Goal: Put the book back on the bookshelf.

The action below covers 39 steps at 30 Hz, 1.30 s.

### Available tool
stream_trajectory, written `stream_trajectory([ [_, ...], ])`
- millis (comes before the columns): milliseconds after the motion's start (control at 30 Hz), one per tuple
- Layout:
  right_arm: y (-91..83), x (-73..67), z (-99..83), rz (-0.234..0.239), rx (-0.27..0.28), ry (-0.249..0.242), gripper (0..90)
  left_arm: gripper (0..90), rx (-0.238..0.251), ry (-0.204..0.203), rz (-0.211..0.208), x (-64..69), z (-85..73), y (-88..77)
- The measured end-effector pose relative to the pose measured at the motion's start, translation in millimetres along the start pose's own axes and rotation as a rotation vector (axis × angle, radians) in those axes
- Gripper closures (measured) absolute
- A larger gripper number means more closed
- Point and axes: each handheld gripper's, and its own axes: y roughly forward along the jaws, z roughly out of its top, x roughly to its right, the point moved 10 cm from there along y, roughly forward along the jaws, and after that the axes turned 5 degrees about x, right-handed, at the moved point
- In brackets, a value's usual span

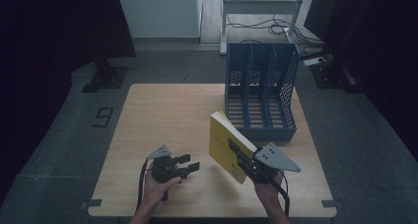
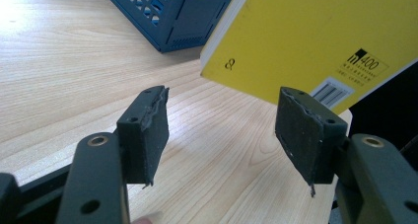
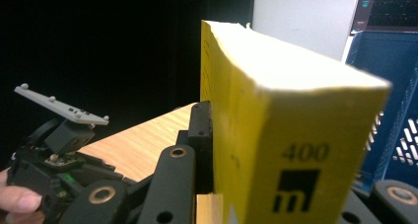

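A thick yellow book (image 1: 223, 144) is held tilted above the wooden table (image 1: 162, 110), in front of the blue file rack (image 1: 261, 91). My right gripper (image 1: 237, 154) is shut on the book's lower end. In the right gripper view the book's spine (image 3: 296, 135) sits between the jaws, marked 400. My left gripper (image 1: 191, 163) hovers to the left of the book, open, and its pads (image 2: 148, 130) have nothing between them. From there the book's yellow cover (image 2: 305, 31) hangs just ahead with a barcode at its low corner.
The file rack (image 2: 172, 12) has three upright slots and stands at the table's far right. Bare tabletop (image 2: 74, 76) stretches to the left and front. Dark curtains flank the table, and cables lie on the floor behind it.
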Motion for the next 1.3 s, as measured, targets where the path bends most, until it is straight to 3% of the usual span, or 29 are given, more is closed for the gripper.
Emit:
stream_trajectory([
  [1300,19.8,33.8,47.5,-0.078,0.058,0.002,74.3,36.6,-0.011,-0.03,0.015,-6.6,-3.3,-0.1],
])
